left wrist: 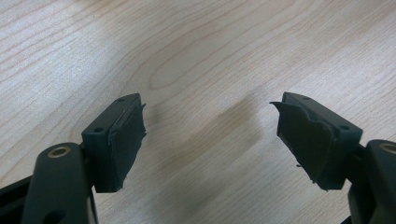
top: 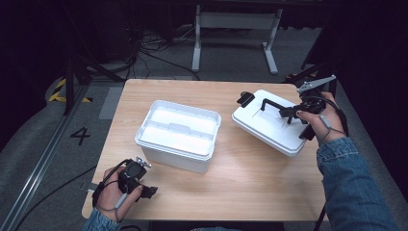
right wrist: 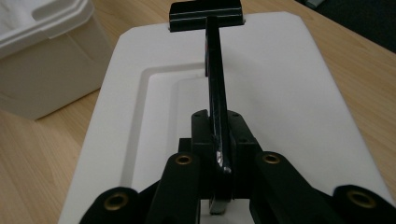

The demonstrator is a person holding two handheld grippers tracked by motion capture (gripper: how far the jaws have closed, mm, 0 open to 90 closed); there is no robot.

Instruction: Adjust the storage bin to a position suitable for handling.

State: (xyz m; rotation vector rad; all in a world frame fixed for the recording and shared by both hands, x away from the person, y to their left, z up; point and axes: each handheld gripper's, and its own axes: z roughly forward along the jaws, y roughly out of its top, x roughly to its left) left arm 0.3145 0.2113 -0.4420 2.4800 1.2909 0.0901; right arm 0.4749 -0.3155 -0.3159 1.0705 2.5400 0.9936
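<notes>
Nearest the person, at the front left corner of the desk (top: 250,183), the left claw (top: 150,191) rests low in the person's left hand (top: 113,192). In the left gripper view its two jaws stand wide apart, with bare wood grain between the worn black pads (left wrist: 123,140) and nothing held or touched. Just beyond it, near the middle of the desk, sits the open white box (top: 179,134), upright, with a white tray set inside its rim. To the right of the box and apart from it is the white lid (top: 267,126), tilted, its near right end raised above the desk and its far left end low near the wood. A black handle (top: 270,103) runs along the top of the lid, and a black latch (top: 245,98) sits at the lid's far left edge. The right claw (top: 291,113), carried in the person's right hand (top: 320,118) with a denim sleeve (top: 353,185) behind it, is pressed together on this handle. In the right gripper view the jaws clamp the thin black bar of the handle (right wrist: 217,107) from both sides, with the lid (right wrist: 280,93) spreading below and the latch (right wrist: 205,15) at its far end. Farther off, beyond the desk, lie grey carpet, cables and a white frame (top: 235,33).
</notes>
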